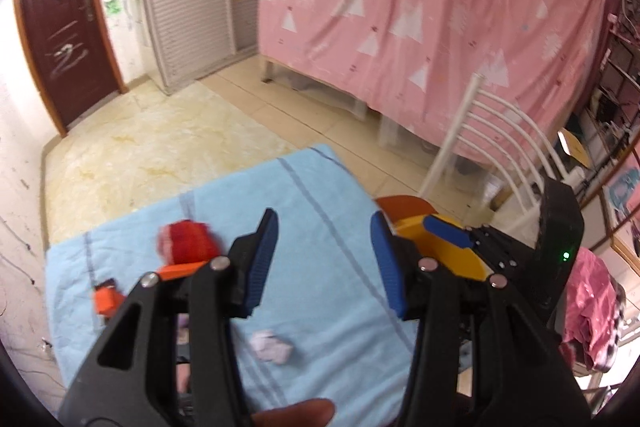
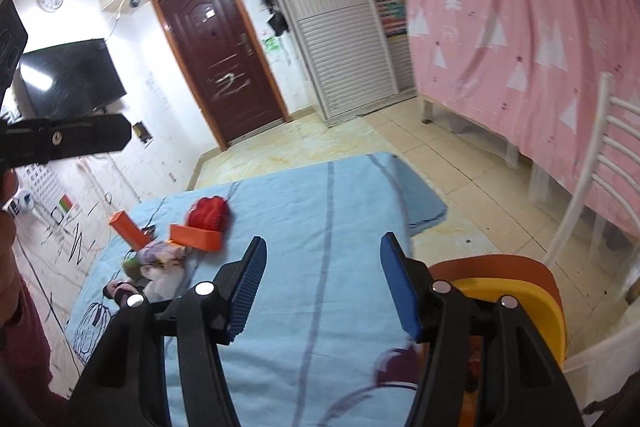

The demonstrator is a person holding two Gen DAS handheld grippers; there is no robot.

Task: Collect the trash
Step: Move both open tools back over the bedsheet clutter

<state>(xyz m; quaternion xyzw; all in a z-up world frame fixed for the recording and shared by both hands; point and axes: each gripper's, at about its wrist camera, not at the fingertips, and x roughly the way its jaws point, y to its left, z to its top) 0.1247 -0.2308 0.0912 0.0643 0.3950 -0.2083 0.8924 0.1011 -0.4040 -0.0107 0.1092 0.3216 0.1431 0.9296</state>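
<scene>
Left wrist view: our left gripper (image 1: 324, 259) jaws apart, empty; right gripper (image 2: 322, 285) likewise. Crumpled tissue (image 1: 272, 347) lies lower centre on blue towel (image 1: 320, 187). Motion blur risks misjudged grab.

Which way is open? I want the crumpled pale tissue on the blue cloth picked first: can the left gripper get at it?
Probably yes. The left gripper is open and empty, and the crumpled tissue lies alone on the blue cloth just below its fingertips, with nothing over it. It would need to tip down a little.
</scene>
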